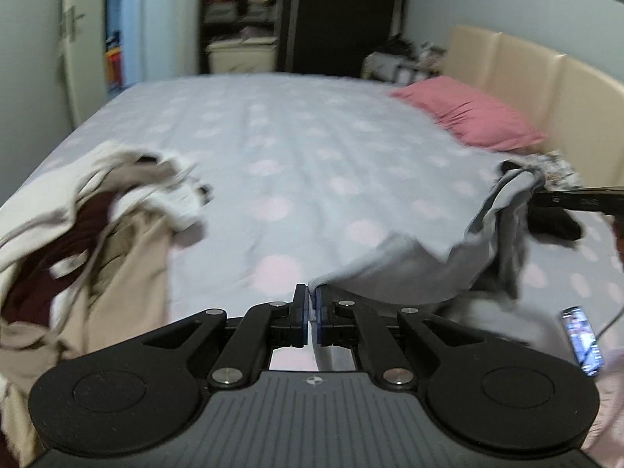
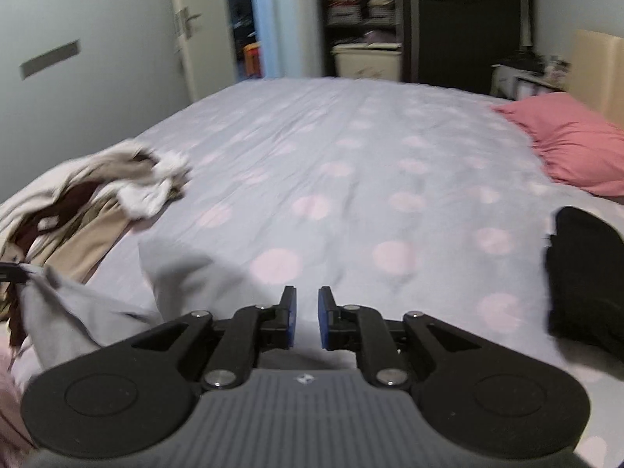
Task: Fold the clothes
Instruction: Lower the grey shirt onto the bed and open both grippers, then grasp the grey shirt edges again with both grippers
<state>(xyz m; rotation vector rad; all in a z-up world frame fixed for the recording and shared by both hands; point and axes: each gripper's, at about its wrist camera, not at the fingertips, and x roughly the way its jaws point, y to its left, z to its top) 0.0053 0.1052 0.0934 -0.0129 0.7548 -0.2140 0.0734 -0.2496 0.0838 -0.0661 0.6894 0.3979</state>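
Grey garment [image 1: 409, 261] lifted, draped over bed [image 1: 273, 148]

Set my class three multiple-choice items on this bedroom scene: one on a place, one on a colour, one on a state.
1. Where does the pink pillow lie?
A. on a shelf
B. on the bed by the headboard
C. on the floor

2. What colour is the garment in the left gripper?
A. red
B. green
C. grey

3. How is the left gripper?
A. wide open, empty
B. shut on the garment
C. out of view

Answers: 1 B, it lies on the sheet beside the beige headboard; 2 C, pale grey cloth hangs from it; 3 B, its pads pinch the cloth's edge.
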